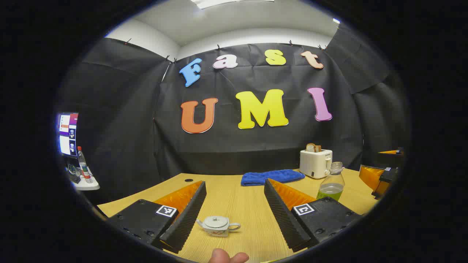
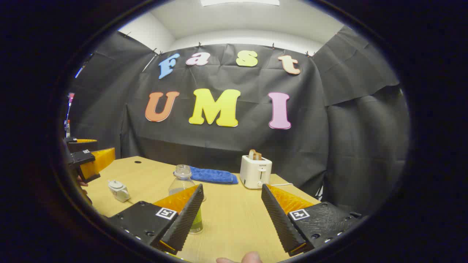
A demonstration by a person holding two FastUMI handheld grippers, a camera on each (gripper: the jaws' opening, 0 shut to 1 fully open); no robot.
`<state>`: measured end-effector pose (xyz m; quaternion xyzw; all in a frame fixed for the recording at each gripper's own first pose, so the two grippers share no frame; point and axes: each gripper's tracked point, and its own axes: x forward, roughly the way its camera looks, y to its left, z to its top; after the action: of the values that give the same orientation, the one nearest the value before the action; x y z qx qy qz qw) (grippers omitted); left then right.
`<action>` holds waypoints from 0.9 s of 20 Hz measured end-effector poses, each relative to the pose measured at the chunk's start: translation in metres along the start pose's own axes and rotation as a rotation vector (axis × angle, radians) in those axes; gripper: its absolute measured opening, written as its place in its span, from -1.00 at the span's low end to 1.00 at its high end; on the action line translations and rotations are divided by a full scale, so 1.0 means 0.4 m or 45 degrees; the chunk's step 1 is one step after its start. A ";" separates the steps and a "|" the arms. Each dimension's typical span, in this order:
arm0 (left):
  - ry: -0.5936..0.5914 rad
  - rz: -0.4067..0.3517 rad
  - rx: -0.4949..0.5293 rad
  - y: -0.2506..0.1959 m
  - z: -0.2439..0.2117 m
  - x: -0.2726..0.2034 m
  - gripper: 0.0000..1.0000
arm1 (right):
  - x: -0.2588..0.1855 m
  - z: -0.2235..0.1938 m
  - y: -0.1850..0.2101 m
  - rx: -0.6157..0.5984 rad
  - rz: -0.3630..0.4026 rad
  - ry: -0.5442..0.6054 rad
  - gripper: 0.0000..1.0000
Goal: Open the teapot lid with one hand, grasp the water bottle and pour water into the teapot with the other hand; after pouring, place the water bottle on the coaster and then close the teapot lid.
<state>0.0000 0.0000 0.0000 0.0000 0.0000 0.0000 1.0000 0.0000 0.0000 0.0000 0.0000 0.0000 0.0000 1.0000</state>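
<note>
Left hand-held gripper (image 1: 234, 213) spread wide, hovering over lidded teapot (image 1: 217, 225) on worktop (image 1: 237, 199). Right hand-held gripper (image 2: 232, 215) likewise released, water bottle (image 2: 184, 193) just behind its left finger.

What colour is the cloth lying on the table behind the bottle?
Blue. The folded cloth shows best in the left gripper view, beside the toaster.

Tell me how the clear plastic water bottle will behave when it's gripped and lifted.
The clear plastic water bottle is tall and narrow, so a sideways nudge would probably tip it. It has no cap, and the greenish liquid fills only its lower part, so a tilt may spill it. Thin plastic walls would likely dent under a hard squeeze.
</note>
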 end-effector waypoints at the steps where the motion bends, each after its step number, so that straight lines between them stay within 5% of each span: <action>1: 0.002 0.006 -0.003 0.006 -0.002 0.000 0.99 | 0.002 -0.001 0.000 -0.001 0.002 0.002 0.96; 18: 0.014 -0.056 -0.016 -0.024 -0.010 0.001 0.99 | -0.004 -0.009 0.016 0.018 0.019 0.022 0.91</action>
<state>0.0002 -0.0095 -0.0040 -0.0064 0.0054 -0.0221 0.9997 -0.0017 0.0064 -0.0035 0.0072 0.0086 0.0076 0.9999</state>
